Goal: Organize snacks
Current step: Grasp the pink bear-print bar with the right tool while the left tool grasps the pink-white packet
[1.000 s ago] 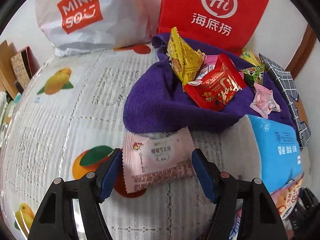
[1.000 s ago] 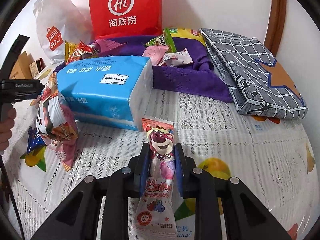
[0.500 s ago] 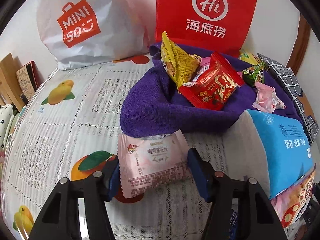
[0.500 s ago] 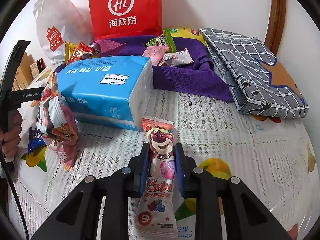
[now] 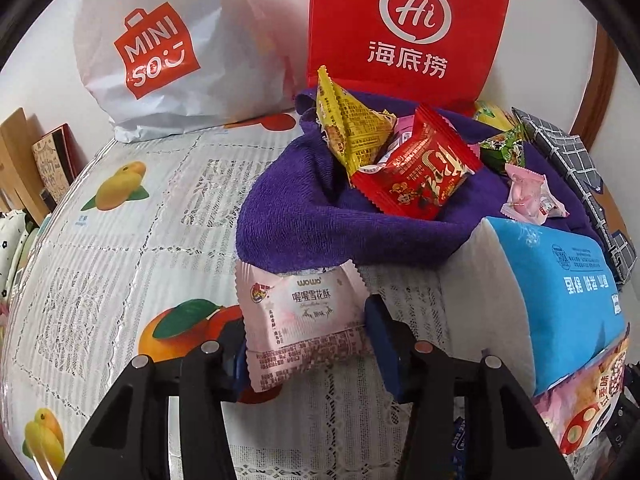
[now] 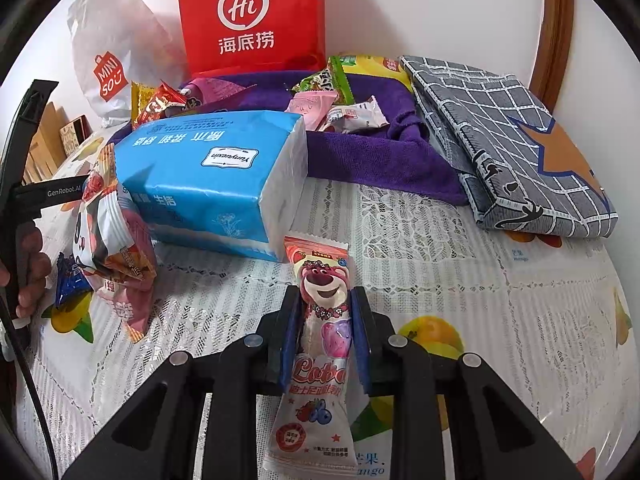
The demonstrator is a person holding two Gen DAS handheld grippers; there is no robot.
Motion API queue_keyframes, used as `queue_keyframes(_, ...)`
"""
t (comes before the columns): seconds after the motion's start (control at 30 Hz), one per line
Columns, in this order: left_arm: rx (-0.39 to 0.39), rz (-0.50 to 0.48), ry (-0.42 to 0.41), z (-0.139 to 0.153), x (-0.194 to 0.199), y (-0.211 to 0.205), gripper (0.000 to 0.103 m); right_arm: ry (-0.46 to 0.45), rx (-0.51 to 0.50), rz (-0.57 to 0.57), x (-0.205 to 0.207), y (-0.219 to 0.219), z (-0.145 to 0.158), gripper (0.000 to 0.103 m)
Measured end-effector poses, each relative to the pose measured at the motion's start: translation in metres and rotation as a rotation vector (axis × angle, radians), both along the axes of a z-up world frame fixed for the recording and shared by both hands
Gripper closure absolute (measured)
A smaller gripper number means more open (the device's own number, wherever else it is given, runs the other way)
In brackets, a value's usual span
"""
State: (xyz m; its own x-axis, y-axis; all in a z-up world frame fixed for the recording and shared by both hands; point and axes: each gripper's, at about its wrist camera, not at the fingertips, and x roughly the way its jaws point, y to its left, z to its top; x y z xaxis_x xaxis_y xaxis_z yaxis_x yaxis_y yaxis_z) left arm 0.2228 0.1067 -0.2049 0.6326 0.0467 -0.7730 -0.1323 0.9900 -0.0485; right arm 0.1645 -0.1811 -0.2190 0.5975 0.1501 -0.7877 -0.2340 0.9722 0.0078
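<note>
Your left gripper (image 5: 306, 344) has just been closing its jaws around the pink snack packet (image 5: 302, 320), and the blue pads now sit against both side edges of the wrapper, where a second ago they stood clear of it. That packet lies flat on the desk (image 5: 120, 248), its far edge touching the purple towel (image 5: 288, 216). A red packet (image 5: 416, 172) and a yellow packet (image 5: 348, 128) rest on that towel, with the blue tissue pack (image 5: 560, 292) just to the right of your jaws. Your right gripper (image 6: 322, 340) is clenched on the bear lollipop packet (image 6: 320, 320), which runs lengthwise between the jaws, its top poking out ahead, close to the tissue pack's near corner, its bottom hanging towards you.
</note>
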Motion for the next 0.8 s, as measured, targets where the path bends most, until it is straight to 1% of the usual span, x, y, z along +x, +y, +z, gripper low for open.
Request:
queue_keyframes(0.13,0.029,-0.004,0.008,0.0,0.001,-0.004,0.053,0.001,0.005,0.001,0.0,0.0,0.0,0.077)
queue_keyframes(0.37,0.021,-0.001,0.004,0.0,0.001,-0.003,0.054,0.001,0.005,0.002,0.001,-0.001,0.0,0.077)
queue_keyframes(0.57,-0.005,-0.001,-0.008,0.003,-0.003,0.0,0.062,0.0,0.005,0.001,0.001,-0.001,0.0,0.077)
queue_keyframes(0.63,-0.025,0.004,-0.016,0.005,-0.004,0.003,0.067,0.0,0.004,0.001,0.001,-0.001,0.0,0.077)
queue_keyframes(0.7,-0.047,0.004,-0.023,0.007,-0.004,0.006,0.069,0.0,0.004,0.001,0.001,-0.001,0.0,0.077)
queue_keyframes(0.8,-0.055,0.003,-0.026,0.008,-0.005,0.007,0.071,0.0,0.003,0.001,0.001,-0.001,0.0,0.077)
